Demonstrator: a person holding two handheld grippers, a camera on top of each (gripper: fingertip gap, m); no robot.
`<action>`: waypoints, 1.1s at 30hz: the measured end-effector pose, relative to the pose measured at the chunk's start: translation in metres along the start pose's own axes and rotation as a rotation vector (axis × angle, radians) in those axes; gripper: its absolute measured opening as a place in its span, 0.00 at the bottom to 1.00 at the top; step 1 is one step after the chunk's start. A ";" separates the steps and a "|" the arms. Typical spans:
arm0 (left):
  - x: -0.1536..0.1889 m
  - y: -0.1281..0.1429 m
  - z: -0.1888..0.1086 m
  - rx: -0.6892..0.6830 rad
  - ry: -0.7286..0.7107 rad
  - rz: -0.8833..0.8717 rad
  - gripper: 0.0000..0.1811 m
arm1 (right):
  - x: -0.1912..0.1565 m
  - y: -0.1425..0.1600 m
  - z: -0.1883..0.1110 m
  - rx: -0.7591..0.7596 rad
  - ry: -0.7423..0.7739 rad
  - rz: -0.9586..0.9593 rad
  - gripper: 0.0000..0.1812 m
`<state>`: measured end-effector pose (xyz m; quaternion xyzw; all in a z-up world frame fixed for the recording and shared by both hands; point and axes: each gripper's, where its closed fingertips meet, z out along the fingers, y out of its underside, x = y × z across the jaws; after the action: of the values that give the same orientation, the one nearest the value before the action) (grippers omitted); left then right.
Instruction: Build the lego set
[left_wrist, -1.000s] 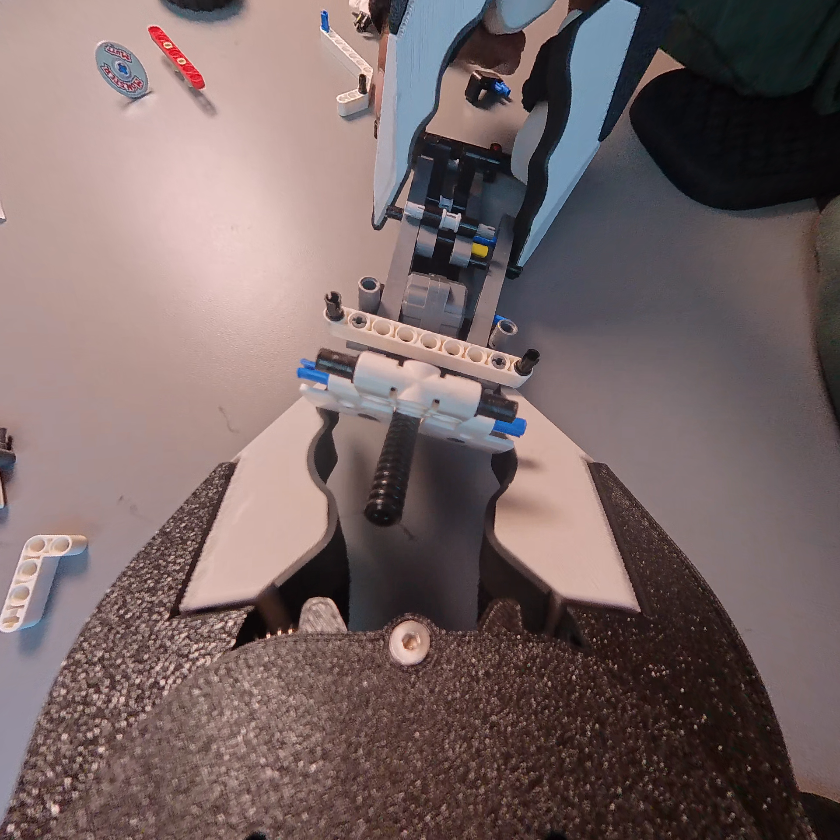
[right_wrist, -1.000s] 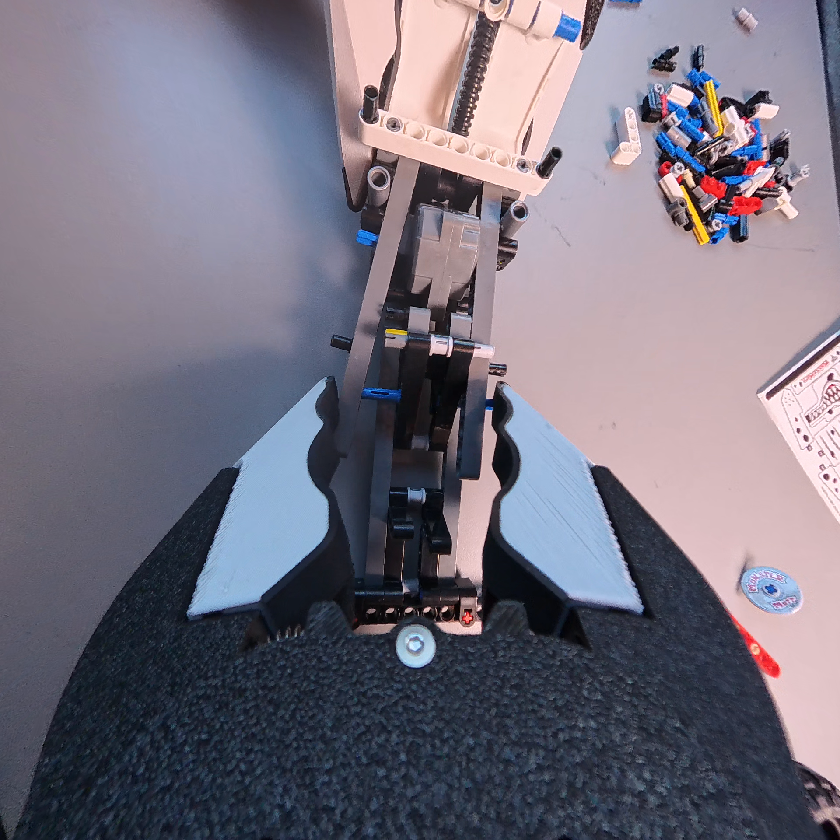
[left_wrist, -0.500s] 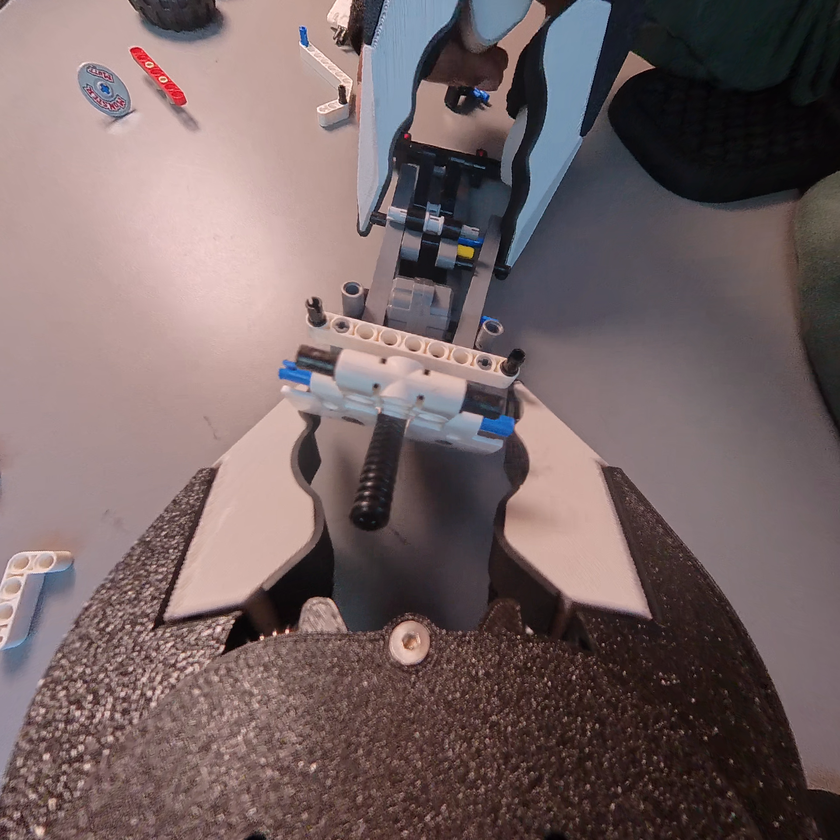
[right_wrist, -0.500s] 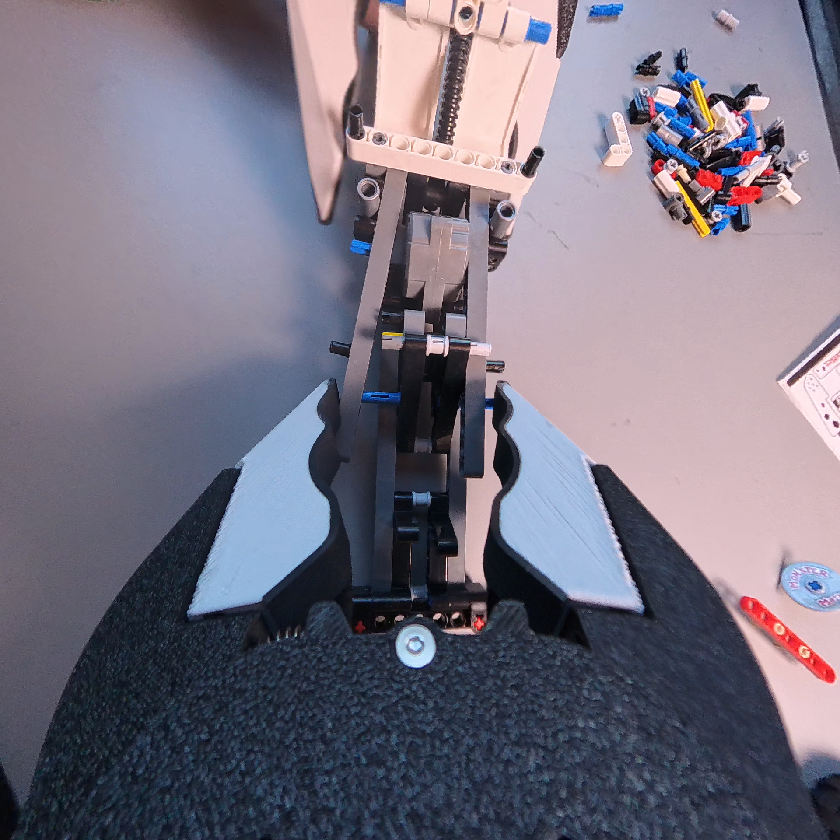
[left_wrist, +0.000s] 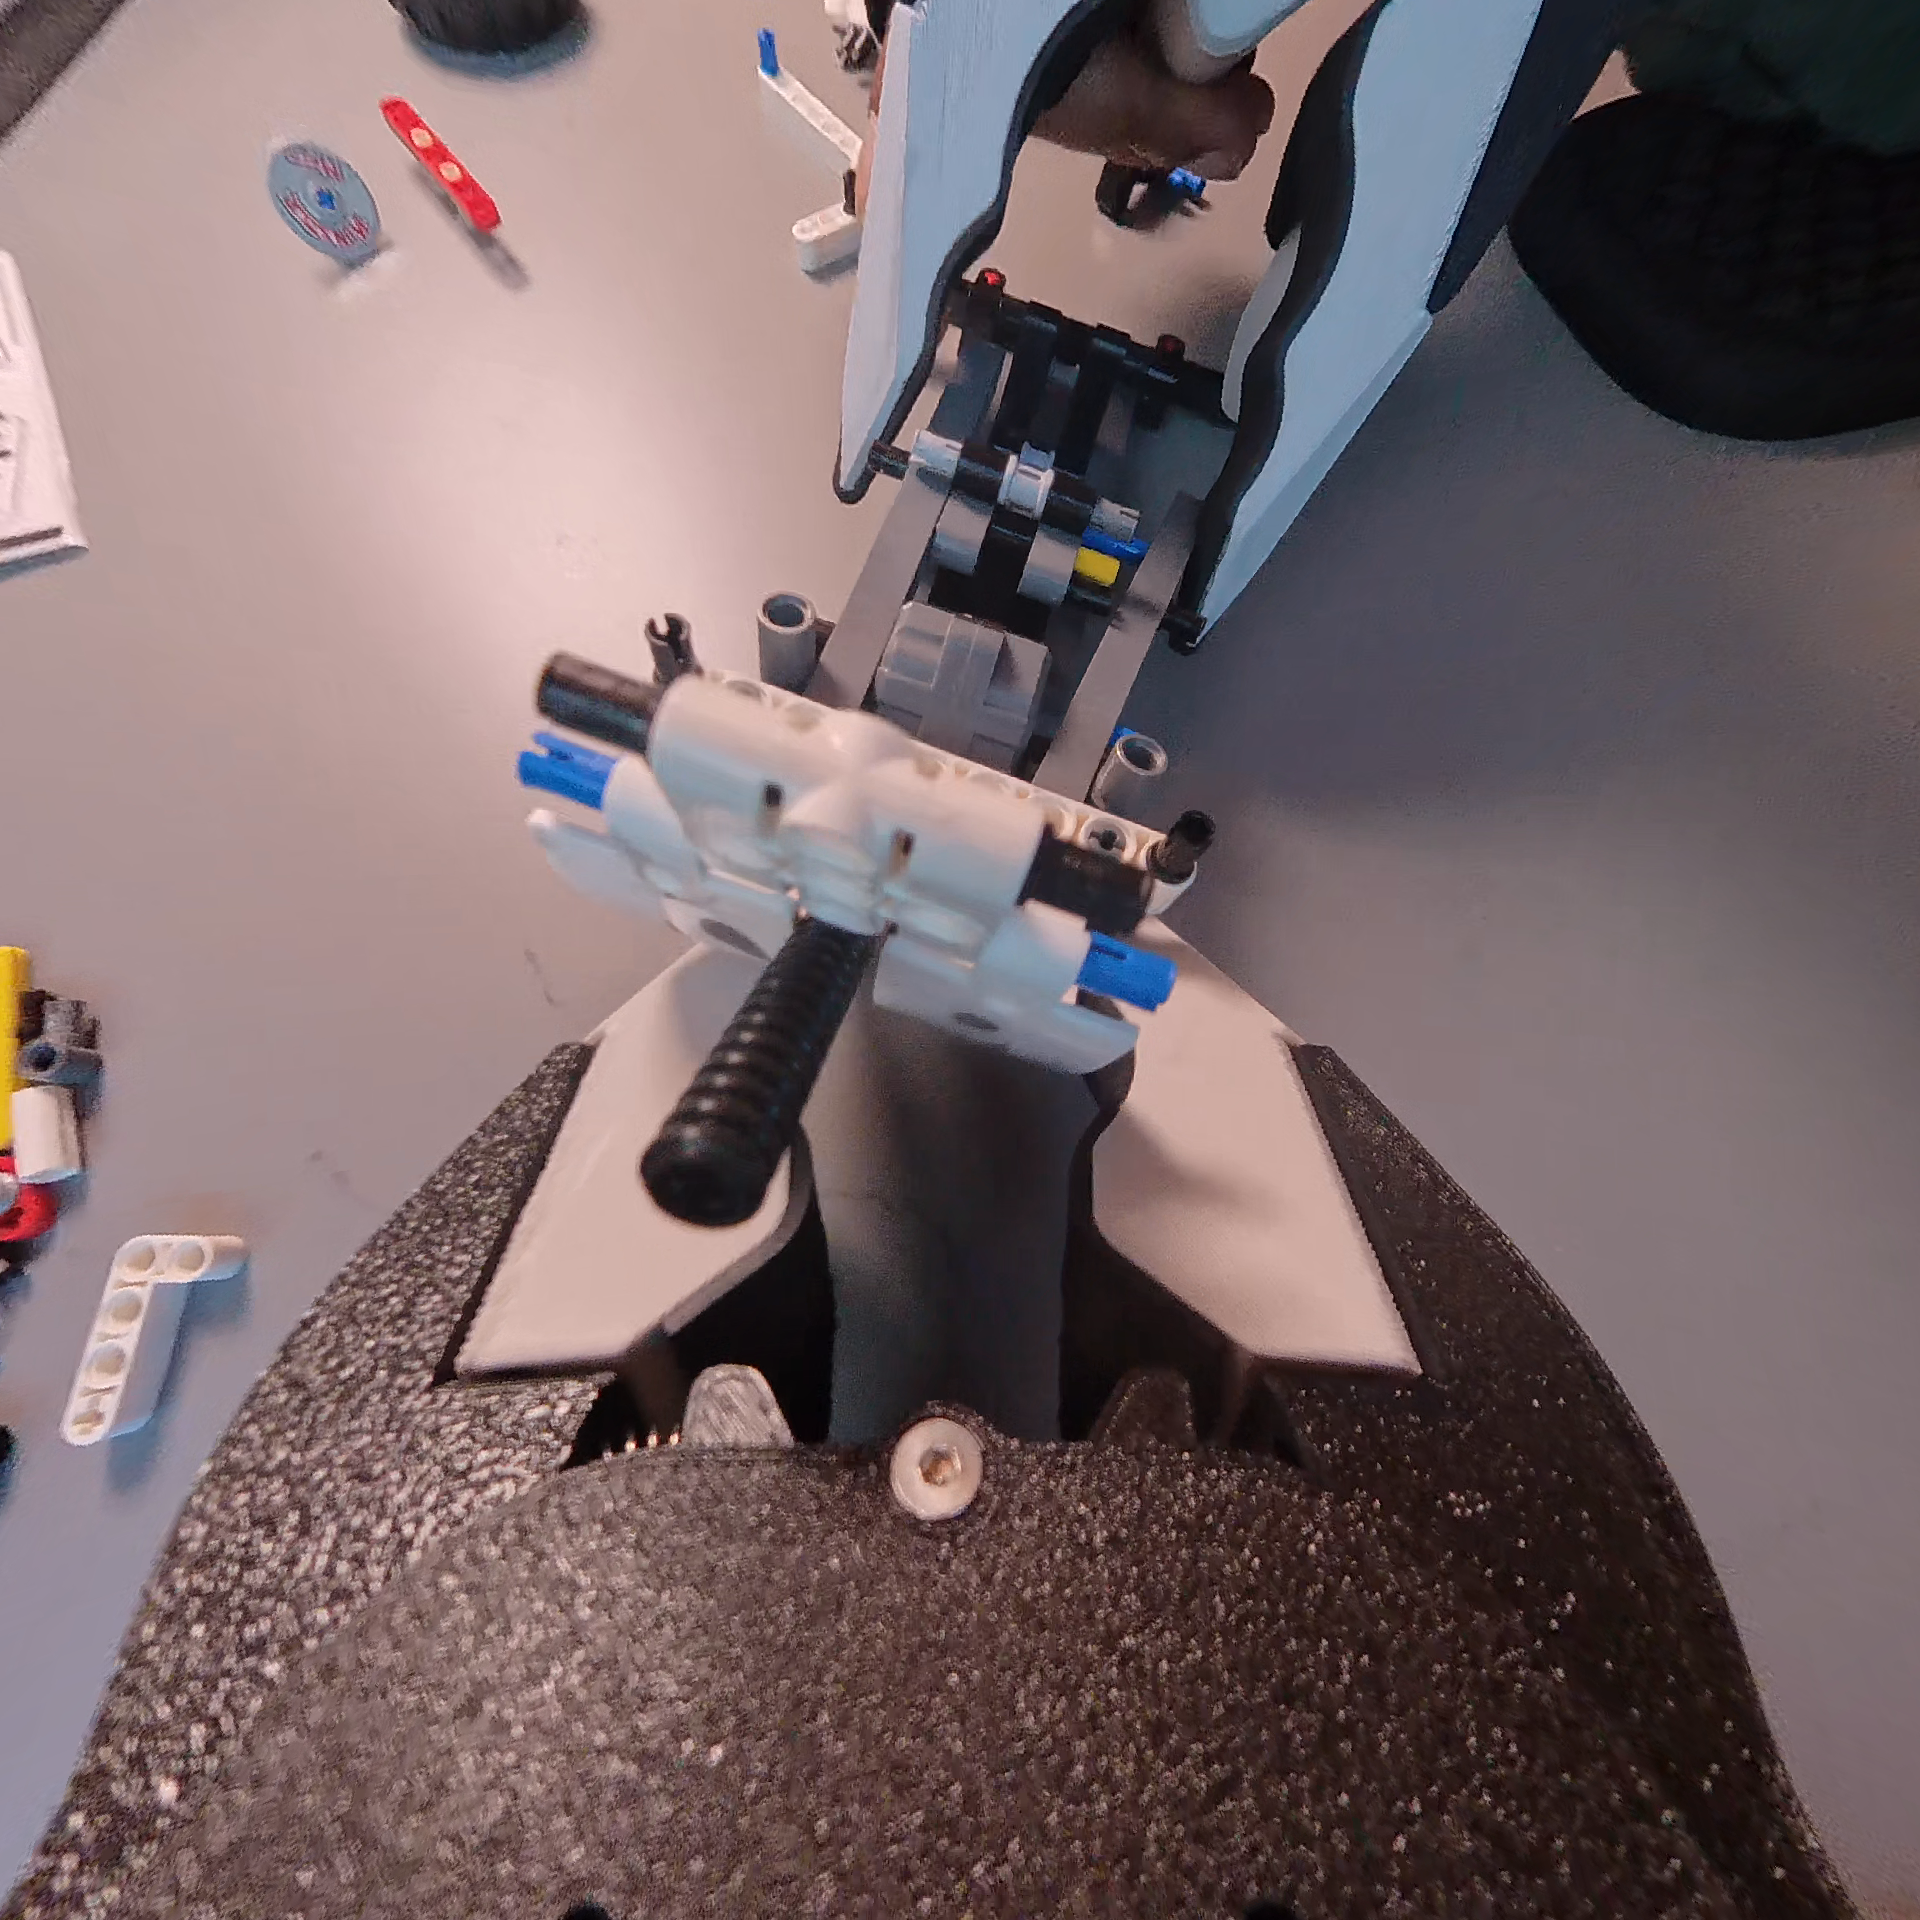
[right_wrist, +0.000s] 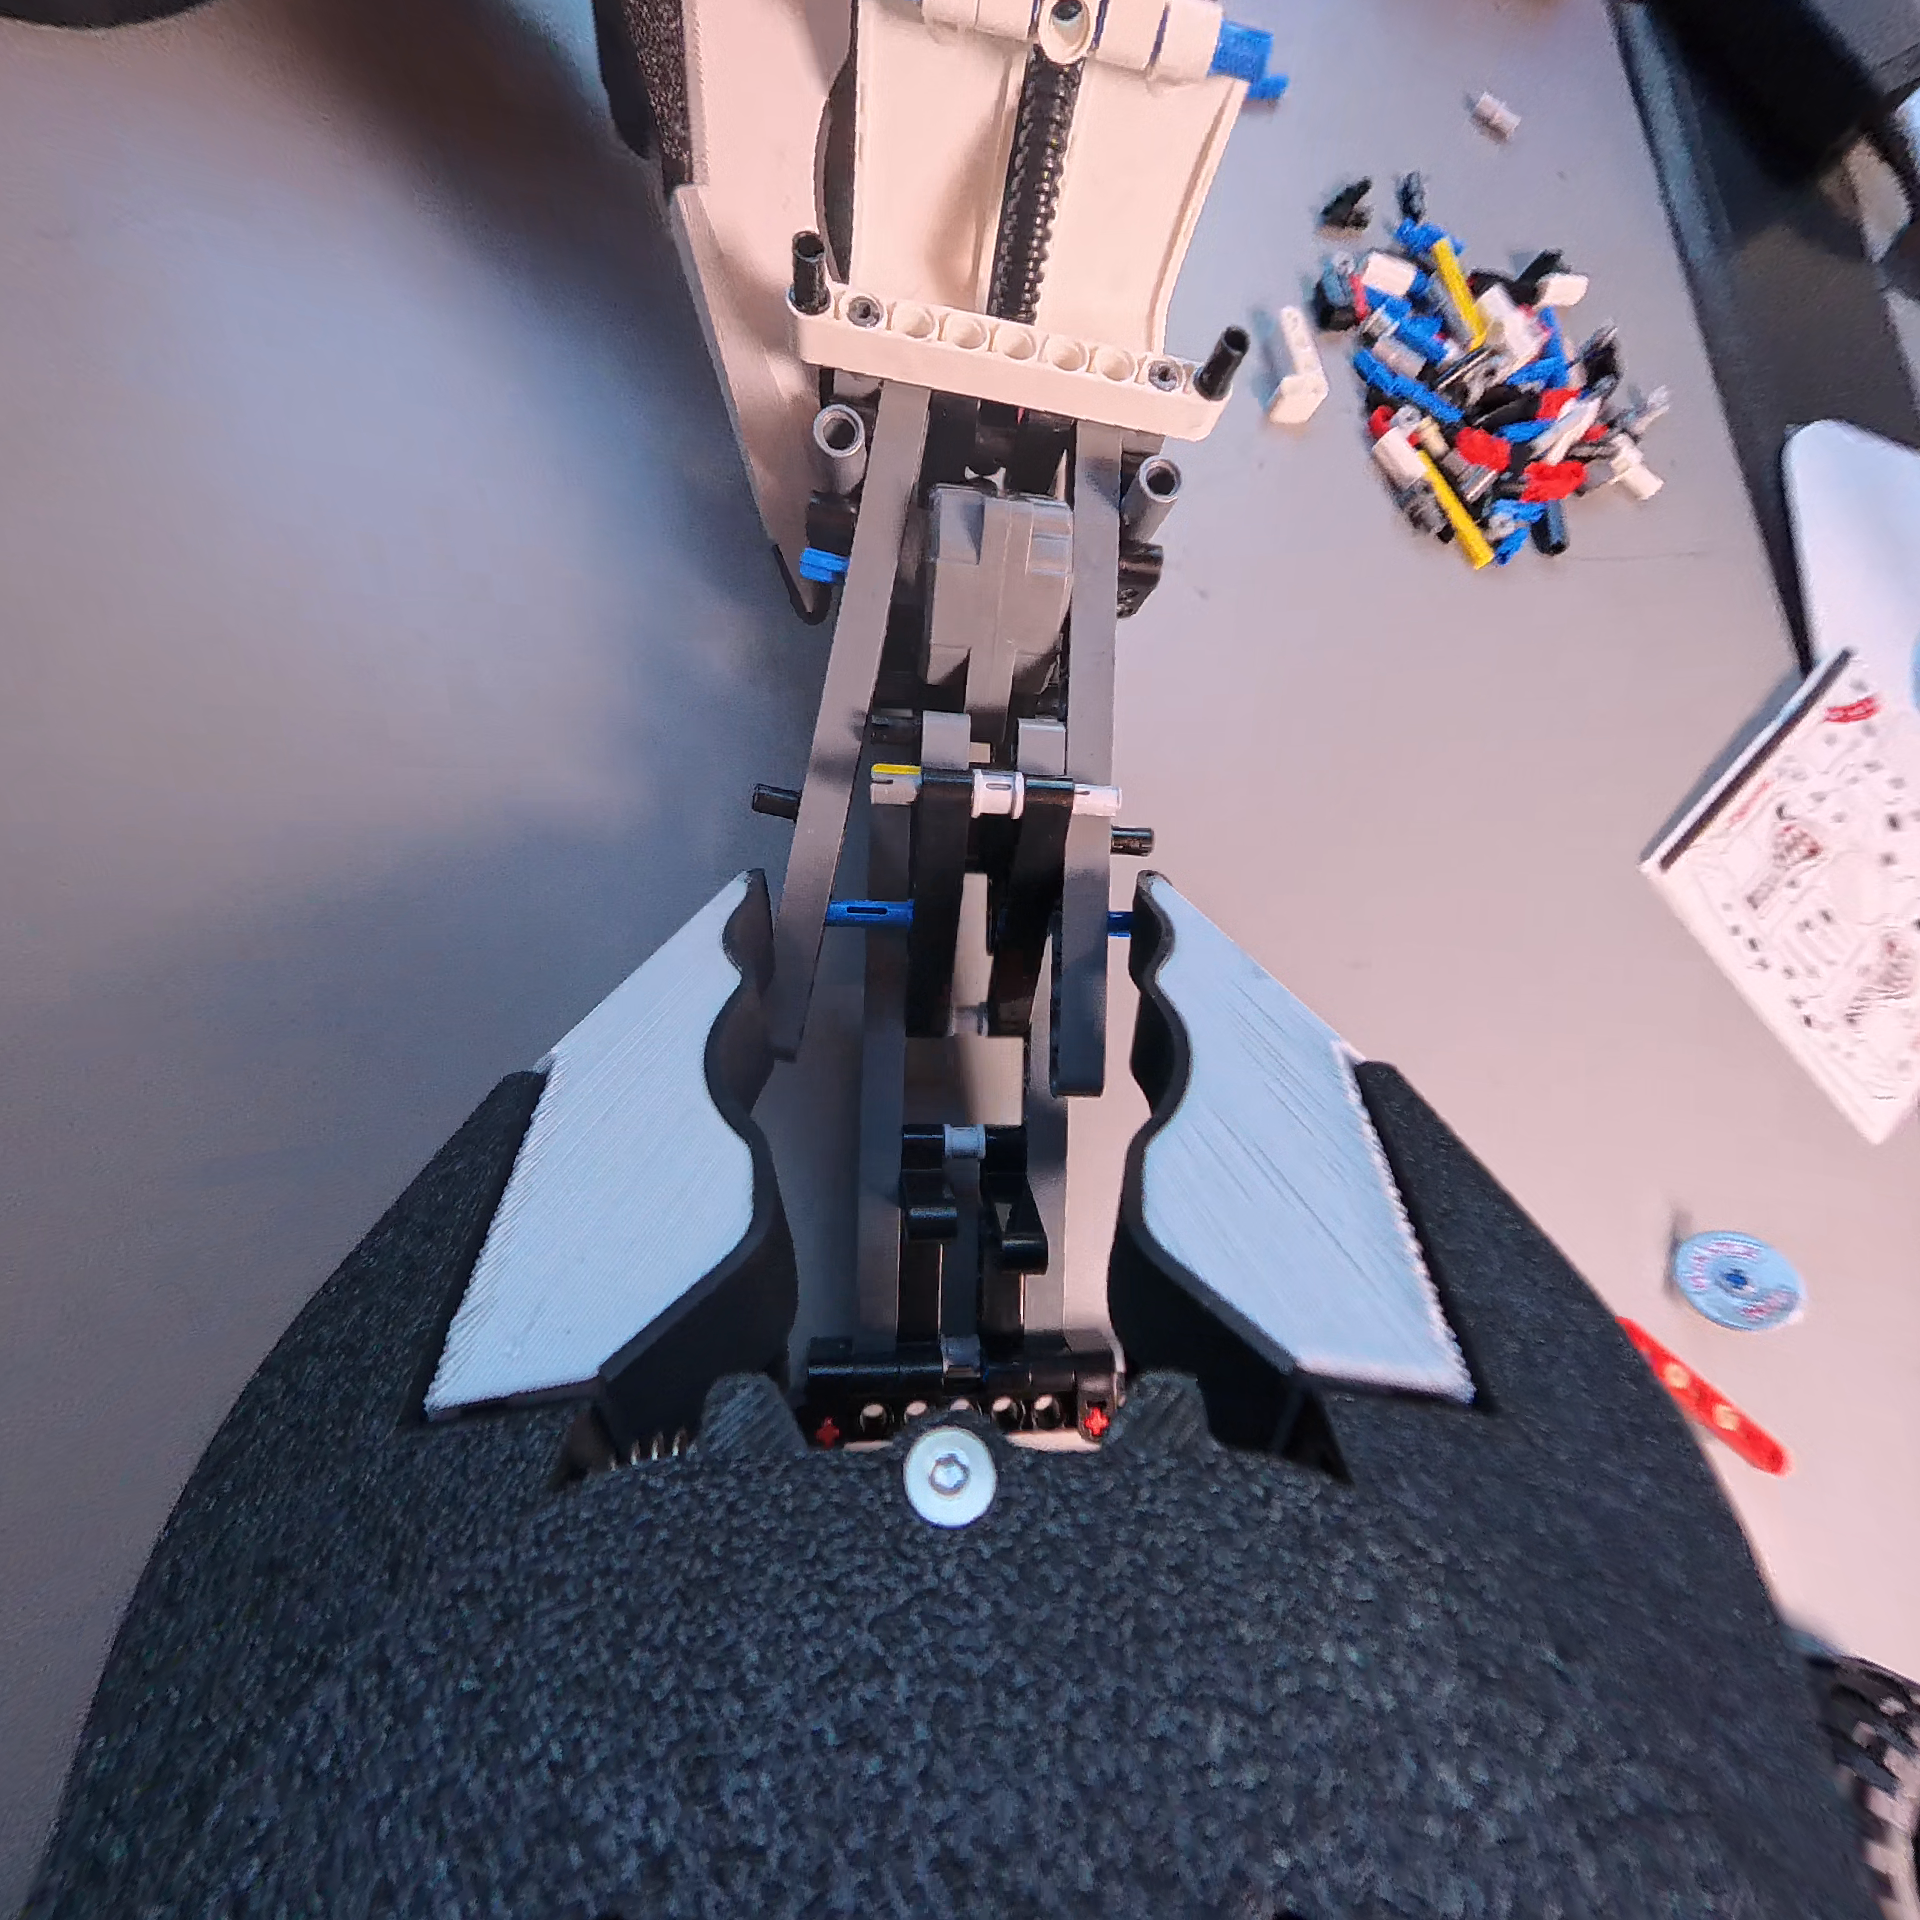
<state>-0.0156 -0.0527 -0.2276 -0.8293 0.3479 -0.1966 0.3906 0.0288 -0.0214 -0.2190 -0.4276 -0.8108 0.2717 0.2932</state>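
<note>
The right gripper (right_wrist: 951, 935) pinches the grey Technic chassis (right_wrist: 977, 790) above the table (right_wrist: 312, 623), seemingly steadying it so the left gripper (left_wrist: 883, 997), pinching the white steering assembly (left_wrist: 842, 831), can seat it.

Grey-and-black lego frame (right_wrist: 966, 831) with white beam (right_wrist: 1003, 358), grey table (right_wrist: 312, 623).

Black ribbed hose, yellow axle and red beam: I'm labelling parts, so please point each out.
black ribbed hose (left_wrist: 764, 1060): left wrist view, mid-length.
yellow axle (right_wrist: 1455, 281): right wrist view, in the loose pile, upper half.
red beam (left_wrist: 441, 164): left wrist view, its middle.
</note>
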 end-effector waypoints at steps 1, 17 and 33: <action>-0.002 -0.004 -0.004 0.027 -0.023 0.031 0.26 | 0.002 -0.004 -0.001 0.009 0.036 -0.022 0.38; -0.001 -0.059 -0.038 0.349 -0.158 0.201 0.42 | 0.012 -0.054 -0.031 0.263 0.306 -0.197 0.37; -0.005 -0.068 -0.047 0.484 -0.062 0.014 0.36 | 0.013 -0.058 -0.031 0.513 -0.124 0.493 0.37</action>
<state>-0.0185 -0.0425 -0.1455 -0.7148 0.2844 -0.2461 0.5896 0.0139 -0.0326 -0.1540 -0.5057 -0.6050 0.5542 0.2668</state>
